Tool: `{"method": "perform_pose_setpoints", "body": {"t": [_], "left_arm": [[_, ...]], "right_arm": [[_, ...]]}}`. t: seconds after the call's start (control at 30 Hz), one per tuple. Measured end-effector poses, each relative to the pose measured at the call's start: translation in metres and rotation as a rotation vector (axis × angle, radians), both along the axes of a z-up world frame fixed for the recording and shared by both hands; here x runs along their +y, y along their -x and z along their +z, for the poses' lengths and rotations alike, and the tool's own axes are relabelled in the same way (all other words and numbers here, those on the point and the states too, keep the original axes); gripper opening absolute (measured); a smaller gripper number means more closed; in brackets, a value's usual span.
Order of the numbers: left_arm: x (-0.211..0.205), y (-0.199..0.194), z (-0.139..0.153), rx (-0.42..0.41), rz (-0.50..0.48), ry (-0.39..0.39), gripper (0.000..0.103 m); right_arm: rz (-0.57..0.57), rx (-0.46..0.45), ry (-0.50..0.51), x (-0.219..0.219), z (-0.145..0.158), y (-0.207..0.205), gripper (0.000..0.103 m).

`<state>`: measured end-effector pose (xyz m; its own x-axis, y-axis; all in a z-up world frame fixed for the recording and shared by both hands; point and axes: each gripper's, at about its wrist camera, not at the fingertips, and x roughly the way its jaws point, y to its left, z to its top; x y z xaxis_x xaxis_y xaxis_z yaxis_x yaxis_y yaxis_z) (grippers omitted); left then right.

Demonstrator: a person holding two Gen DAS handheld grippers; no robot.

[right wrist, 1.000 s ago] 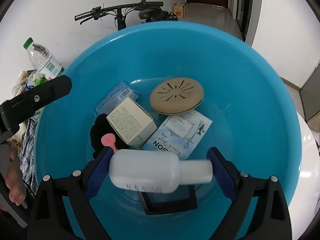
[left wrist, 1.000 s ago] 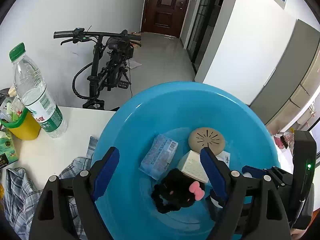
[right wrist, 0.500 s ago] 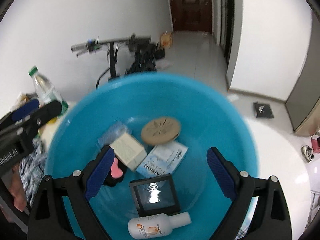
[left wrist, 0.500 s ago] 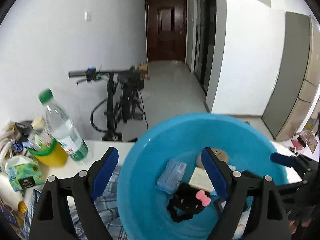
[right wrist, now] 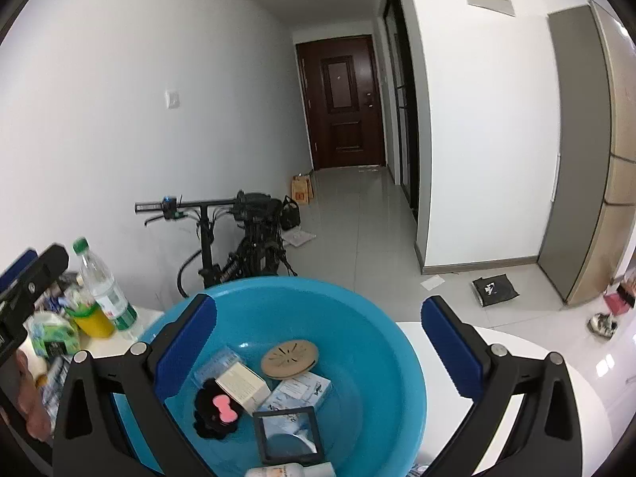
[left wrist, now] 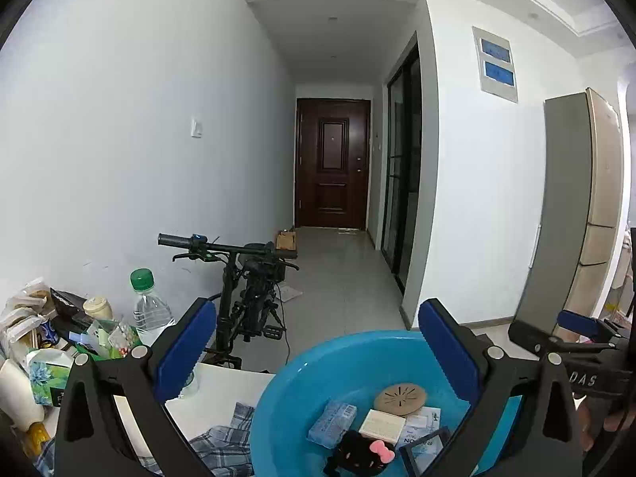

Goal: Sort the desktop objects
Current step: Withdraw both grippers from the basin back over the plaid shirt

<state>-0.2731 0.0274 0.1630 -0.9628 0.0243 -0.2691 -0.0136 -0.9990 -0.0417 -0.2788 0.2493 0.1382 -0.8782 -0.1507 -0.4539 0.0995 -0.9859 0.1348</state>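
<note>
A blue basin [left wrist: 278, 397] [right wrist: 381, 318] stands on the white table. It holds a tan round disc [right wrist: 290, 357], a white box [right wrist: 242, 385], a blue packet [left wrist: 332, 423], a black plush with a pink bow [right wrist: 218, 409], a black frame [right wrist: 288, 435] and a white bottle [right wrist: 294, 470] lying at the near edge. My left gripper [left wrist: 316, 306] hangs above and before the basin, its jaws opening with nothing between them. My right gripper [right wrist: 318, 302] is likewise raised over the basin, jaws opening and empty.
At the left stand a water bottle [right wrist: 103, 286], a yellow cup [right wrist: 93, 320], a tissue pack [left wrist: 47, 373] and other clutter. A plaid cloth [left wrist: 222, 445] lies beside the basin. A bicycle [left wrist: 246, 290] stands behind the table, and a hallway runs beyond it.
Both grippers rose and tilted up away from the basin, and their jaws spread wider. The white bottle that was between the right jaws now lies in the basin.
</note>
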Motion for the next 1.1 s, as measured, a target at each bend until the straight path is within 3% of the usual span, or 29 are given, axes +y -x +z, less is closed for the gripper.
{"method": "perform_pose_setpoints", "body": {"t": [0.13, 0.43, 0.6, 0.73, 0.83, 0.93, 1.1], "left_arm": [[-0.005, -0.007, 0.006, 0.008, -0.02, -0.051, 0.103], [-0.01, -0.027, 0.011, 0.041, 0.041, -0.131, 0.103], [-0.021, -0.051, 0.002, 0.107, 0.057, -0.354, 0.103], [-0.019, -0.055, -0.011, 0.051, 0.06, -0.414, 0.103], [-0.016, -0.059, -0.02, -0.012, 0.058, -0.378, 0.103], [-0.011, -0.071, -0.021, -0.056, 0.067, -0.265, 0.103], [-0.007, -0.106, -0.016, -0.03, 0.092, -0.108, 0.103]], "right_arm": [[0.014, 0.021, 0.02, 0.003, 0.01, -0.007, 0.103], [0.01, 0.041, -0.078, -0.003, 0.021, -0.019, 0.103], [0.023, 0.057, -0.057, 0.005, 0.029, -0.03, 0.103], [0.047, 0.083, -0.004, 0.013, 0.038, -0.042, 0.103], [0.064, 0.093, 0.011, 0.012, 0.042, -0.048, 0.103], [0.074, 0.116, 0.003, 0.008, 0.048, -0.059, 0.103], [0.095, 0.144, 0.017, 0.006, 0.049, -0.08, 0.103]]}}
